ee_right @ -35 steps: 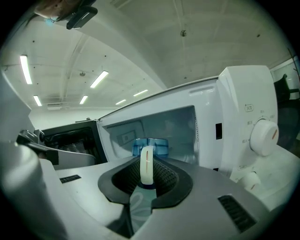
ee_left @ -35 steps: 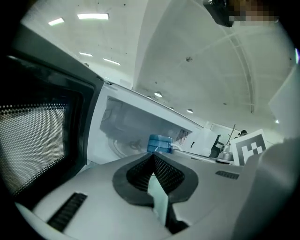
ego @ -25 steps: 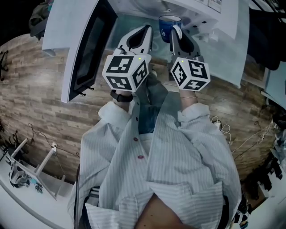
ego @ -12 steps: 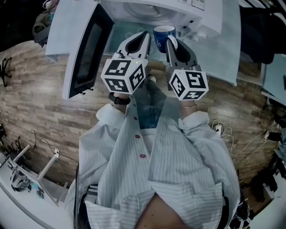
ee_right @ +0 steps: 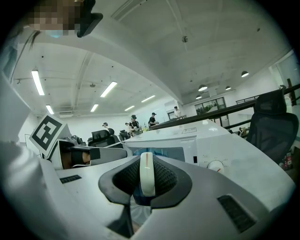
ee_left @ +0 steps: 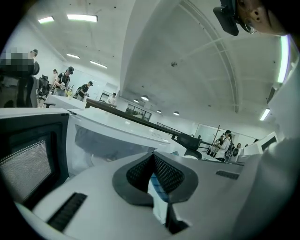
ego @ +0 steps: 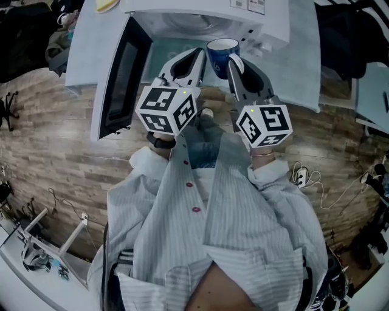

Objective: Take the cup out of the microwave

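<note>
In the head view a dark blue cup (ego: pixel 220 58) with a white handle hangs just in front of the open white microwave (ego: pixel 200 18). My right gripper (ego: pixel 234 61) is shut on that handle. In the right gripper view the handle (ee_right: pixel 146 173) stands upright between the dark pads (ee_right: pixel 164 177), with the blue cup wall behind it. My left gripper (ego: pixel 198 54) is beside the cup on its left, jaws together and holding nothing. In the left gripper view its pads (ee_left: pixel 165 174) meet at the tips before the microwave's cavity (ee_left: pixel 108 140).
The microwave's door (ego: pixel 118 73) hangs wide open to the left of my left gripper. A pale blue cloth covers the table (ego: pixel 298 67) under the microwave. The microwave's dial (ee_right: pixel 216 165) faces the right gripper. Wood floor lies below, cables (ego: pixel 304 176) at the right.
Both grippers have risen a little in front of the microwave, the cup going up with the right one. More of the microwave's top now shows in the head view.
</note>
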Action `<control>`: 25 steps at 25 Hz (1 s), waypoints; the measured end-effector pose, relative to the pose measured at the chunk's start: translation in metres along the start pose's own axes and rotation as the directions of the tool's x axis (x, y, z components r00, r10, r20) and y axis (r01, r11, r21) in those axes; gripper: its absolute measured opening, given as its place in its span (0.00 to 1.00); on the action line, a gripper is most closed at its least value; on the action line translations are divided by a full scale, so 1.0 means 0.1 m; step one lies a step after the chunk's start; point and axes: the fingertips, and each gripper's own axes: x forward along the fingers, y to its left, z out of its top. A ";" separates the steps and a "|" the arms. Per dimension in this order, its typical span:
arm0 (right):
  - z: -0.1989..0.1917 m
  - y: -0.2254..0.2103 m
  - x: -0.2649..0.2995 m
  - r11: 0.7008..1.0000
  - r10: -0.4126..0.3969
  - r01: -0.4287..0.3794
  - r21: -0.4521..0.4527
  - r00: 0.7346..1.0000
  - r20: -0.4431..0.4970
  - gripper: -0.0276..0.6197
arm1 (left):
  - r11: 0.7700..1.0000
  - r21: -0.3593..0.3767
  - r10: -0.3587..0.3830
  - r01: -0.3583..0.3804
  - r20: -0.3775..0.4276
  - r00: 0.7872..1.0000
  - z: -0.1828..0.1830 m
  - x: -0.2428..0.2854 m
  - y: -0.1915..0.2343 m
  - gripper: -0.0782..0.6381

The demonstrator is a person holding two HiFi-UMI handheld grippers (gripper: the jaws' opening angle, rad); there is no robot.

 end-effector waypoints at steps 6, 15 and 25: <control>0.14 0.06 -0.08 1.000 0.006 -0.006 0.026 1.000 0.015 0.16 | 1.000 0.006 -0.030 0.030 0.006 1.000 0.11 -0.07 -0.03 0.12; 0.35 0.11 -0.16 0.999 0.008 -0.010 0.046 0.999 0.043 0.16 | 0.997 0.005 -0.079 0.079 0.011 0.997 0.22 -0.10 -0.09 0.12; 0.48 0.12 -0.16 0.999 0.010 -0.014 0.046 0.997 0.071 0.16 | 0.993 0.022 -0.113 0.112 0.023 0.993 0.32 -0.04 -0.11 0.12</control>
